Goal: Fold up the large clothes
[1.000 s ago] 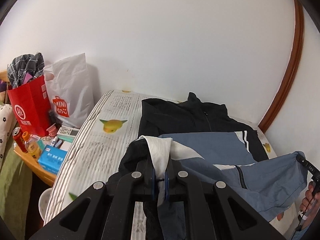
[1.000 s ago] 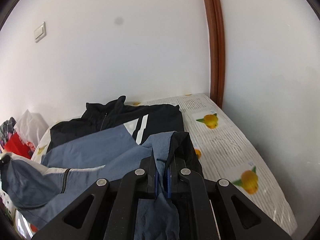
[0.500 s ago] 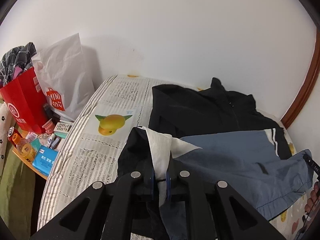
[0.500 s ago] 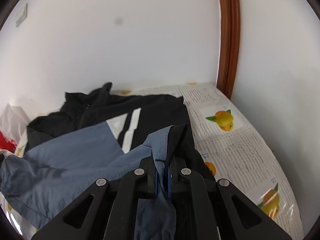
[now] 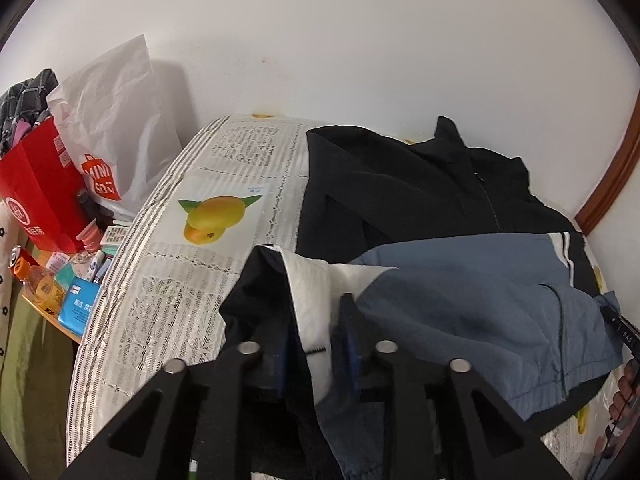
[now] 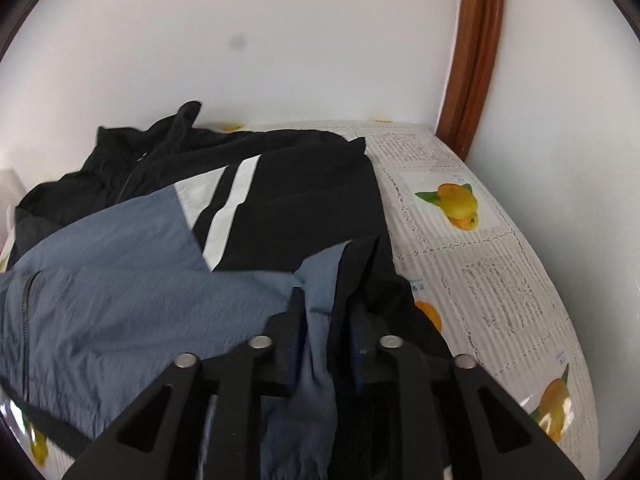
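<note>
One fruit-print bedspread against white wall, wooden trim in corner

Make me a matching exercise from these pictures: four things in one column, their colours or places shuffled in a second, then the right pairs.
Things:
1. paper bag
2. plastic bag
3. jacket collar
4. door frame

Descriptions:
A. brown wood, in the corner to the right of the bed
B. black, at the far end of the bed by the wall
C. white, with a red logo
D. red, on the side table left of the bed

Pairs: 1-D, 2-C, 3-B, 4-A
</note>
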`<state>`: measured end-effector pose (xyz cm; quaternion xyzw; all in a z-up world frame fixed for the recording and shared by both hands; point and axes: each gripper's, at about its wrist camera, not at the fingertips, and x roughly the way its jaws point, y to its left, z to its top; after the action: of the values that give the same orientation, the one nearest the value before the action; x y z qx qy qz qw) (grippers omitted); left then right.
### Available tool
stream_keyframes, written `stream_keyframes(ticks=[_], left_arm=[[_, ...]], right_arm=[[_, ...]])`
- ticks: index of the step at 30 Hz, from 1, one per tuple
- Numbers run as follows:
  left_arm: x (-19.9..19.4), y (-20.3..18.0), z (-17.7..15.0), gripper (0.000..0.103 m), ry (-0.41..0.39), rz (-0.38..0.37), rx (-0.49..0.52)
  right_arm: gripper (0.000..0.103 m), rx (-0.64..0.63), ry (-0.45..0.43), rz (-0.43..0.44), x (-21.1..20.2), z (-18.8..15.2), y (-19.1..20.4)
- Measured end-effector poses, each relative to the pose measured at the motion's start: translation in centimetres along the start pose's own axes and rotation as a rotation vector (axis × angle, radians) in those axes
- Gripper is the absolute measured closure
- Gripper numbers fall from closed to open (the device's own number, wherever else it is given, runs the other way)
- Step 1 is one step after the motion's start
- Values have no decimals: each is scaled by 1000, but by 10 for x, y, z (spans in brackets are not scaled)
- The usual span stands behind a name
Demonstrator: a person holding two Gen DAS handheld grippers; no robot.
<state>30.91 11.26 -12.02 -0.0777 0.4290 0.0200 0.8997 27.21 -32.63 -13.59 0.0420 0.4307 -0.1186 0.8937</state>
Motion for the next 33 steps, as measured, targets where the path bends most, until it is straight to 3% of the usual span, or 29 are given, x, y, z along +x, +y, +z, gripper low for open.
stream_keyframes(ticks=[1,5,11,17,21,29,33], left_arm=[[-5,-1,-2,66,-3,-25,3],[-22,-4,-8,54,-26,-47,27],[-52,12,-20,45,-73,-41,20],[-56,47,-43,43,-25,-14,-35],[-41,61,-58,43,33,-24,-60],[-12,58,-61,43,86,-77,-56],[-5,49,-62,44,88,-63,-41]], right_arm=[[63,-5,0,23,-5,-1,-1],[59,-24,-37,65,-36,-12,-8],[59,8,-80,-16,-74,-30,-40],[59,54,29,-33,-59,-60,-65],[59,92,59,18,-47,-76,-65],[58,146,77,64,-23,-73,-66],[59,126,75,63,-16,-69,-64]])
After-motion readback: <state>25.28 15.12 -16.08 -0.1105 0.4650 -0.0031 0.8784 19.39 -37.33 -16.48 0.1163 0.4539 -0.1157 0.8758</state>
